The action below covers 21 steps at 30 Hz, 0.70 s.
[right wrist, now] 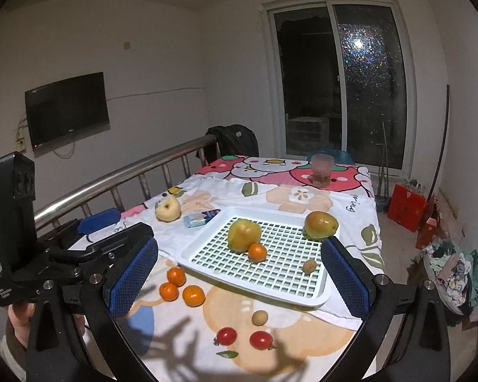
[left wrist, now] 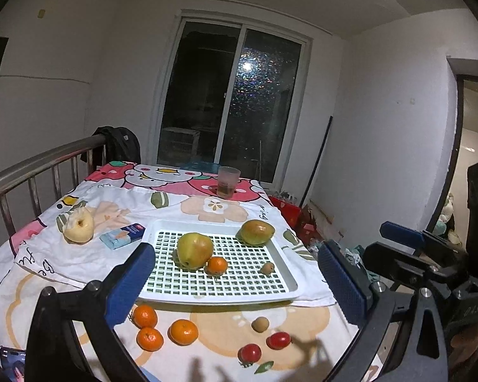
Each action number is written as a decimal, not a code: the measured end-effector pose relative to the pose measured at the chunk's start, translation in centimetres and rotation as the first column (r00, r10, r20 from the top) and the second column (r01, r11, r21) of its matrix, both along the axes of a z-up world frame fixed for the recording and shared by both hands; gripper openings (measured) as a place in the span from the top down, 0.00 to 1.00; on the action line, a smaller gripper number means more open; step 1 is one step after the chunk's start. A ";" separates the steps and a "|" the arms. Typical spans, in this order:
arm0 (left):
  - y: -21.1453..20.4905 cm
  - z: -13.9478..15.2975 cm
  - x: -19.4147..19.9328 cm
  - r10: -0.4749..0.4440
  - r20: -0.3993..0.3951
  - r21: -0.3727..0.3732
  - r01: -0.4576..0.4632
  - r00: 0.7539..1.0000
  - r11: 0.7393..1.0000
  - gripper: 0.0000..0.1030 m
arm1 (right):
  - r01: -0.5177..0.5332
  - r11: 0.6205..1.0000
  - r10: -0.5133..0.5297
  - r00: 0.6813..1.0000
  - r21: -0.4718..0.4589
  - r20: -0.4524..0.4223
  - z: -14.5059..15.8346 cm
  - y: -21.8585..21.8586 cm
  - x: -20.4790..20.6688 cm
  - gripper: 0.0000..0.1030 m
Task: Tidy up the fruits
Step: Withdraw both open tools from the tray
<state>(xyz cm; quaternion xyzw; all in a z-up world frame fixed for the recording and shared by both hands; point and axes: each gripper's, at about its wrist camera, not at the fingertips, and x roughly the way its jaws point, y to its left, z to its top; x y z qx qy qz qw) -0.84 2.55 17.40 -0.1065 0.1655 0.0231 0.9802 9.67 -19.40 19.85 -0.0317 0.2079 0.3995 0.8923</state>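
Both claws open over the loose fruit, tray half filled

My left claw (left wrist: 235, 283) and right claw (right wrist: 239, 273) hang spread and empty above the surface (right wrist: 175, 328). Three oranges (right wrist: 193, 295), two tomatoes (right wrist: 260, 339) and a small brown fruit (right wrist: 259, 317) lie just short of the white tray (right wrist: 315, 299). I judge the tomatoes thin-skinned and slick, so I'd pinch lightly across the middle; the oranges look firmer.
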 end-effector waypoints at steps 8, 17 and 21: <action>-1.0 -1.0 -1.1 -0.031 -0.029 0.024 0.032 0.999 0.999 0.00 | 0.002 1.000 -0.002 1.000 -0.010 0.012 -0.9 -1.3 -1.5 0.00; -1.8 -3.5 -1.0 -0.043 -0.110 0.050 0.049 0.993 0.998 0.00 | 0.016 0.999 -0.017 1.000 -0.037 -0.018 -3.2 -2.4 -1.4 0.00; -1.8 -4.6 -0.7 -0.051 -0.150 0.046 0.059 0.987 0.997 0.00 | 0.028 0.998 -0.031 0.999 -0.060 -0.033 -4.4 -2.6 -0.9 0.00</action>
